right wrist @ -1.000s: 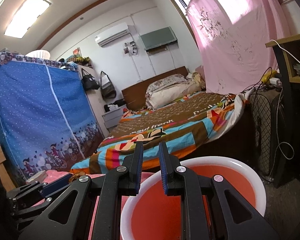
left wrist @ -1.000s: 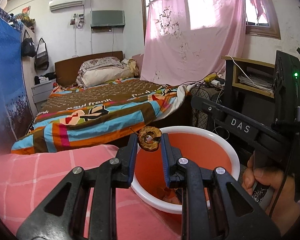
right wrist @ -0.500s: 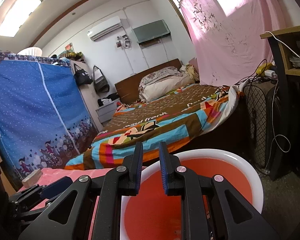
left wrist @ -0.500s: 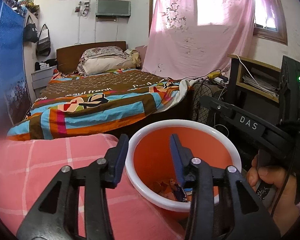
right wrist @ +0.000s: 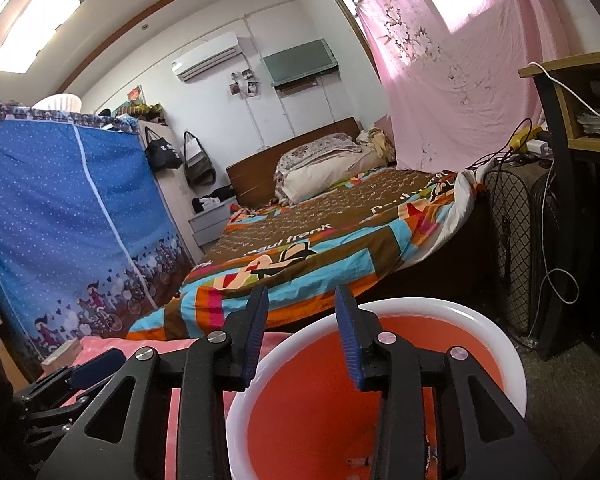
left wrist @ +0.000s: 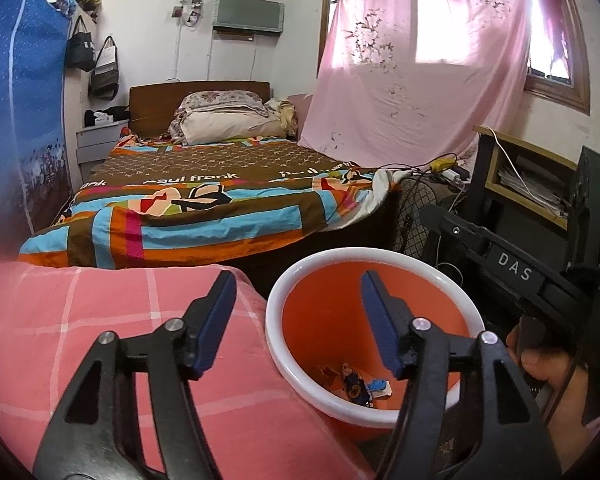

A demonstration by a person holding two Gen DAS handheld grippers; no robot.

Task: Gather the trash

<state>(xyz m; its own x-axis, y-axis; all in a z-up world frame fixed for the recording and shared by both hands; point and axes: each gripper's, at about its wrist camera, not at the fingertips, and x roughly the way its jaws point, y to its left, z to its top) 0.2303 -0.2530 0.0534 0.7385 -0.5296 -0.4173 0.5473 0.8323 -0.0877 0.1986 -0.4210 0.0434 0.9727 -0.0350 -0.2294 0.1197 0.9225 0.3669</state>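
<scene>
Left tongs [left wrist: 298, 304]: jaws spread wide, nothing between them. They sit above the boundary between a pink checked cloth [left wrist: 100, 320] and an orange bucket with a white rim [left wrist: 300, 276]. The left finger lies over the cloth, the right finger over the bucket's opening.

Bucket: upright, just beside the edge of the pink cloth. At its bottom lie several pieces of trash [left wrist: 358, 384], among them a dark blue wrapper and a pale scrap with a blue patch. They rest loose on the orange floor of the bucket, apart from the tongs.

Right tongs [right wrist: 302, 312]: jaws parted, narrower than the left pair, holding nothing. In the right wrist view they sit over the near left rim of the bucket [right wrist: 440, 308]. The bucket floor is mostly hidden behind the right finger in this view; only a small pale fragment shows low inside. The right tool's black body marked "DAS" [left wrist: 512, 268] appears at the right of the left wrist view, with the person's hand [left wrist: 548, 368] wrapped round its handle, beside the bucket.

Surroundings: a bed with a multicoloured patchwork cover [left wrist: 204, 204] stands beyond the bucket. A pink curtain [left wrist: 420, 72] hangs over the window. A blue fabric wardrobe [right wrist: 64, 216] stands at the left.
</scene>
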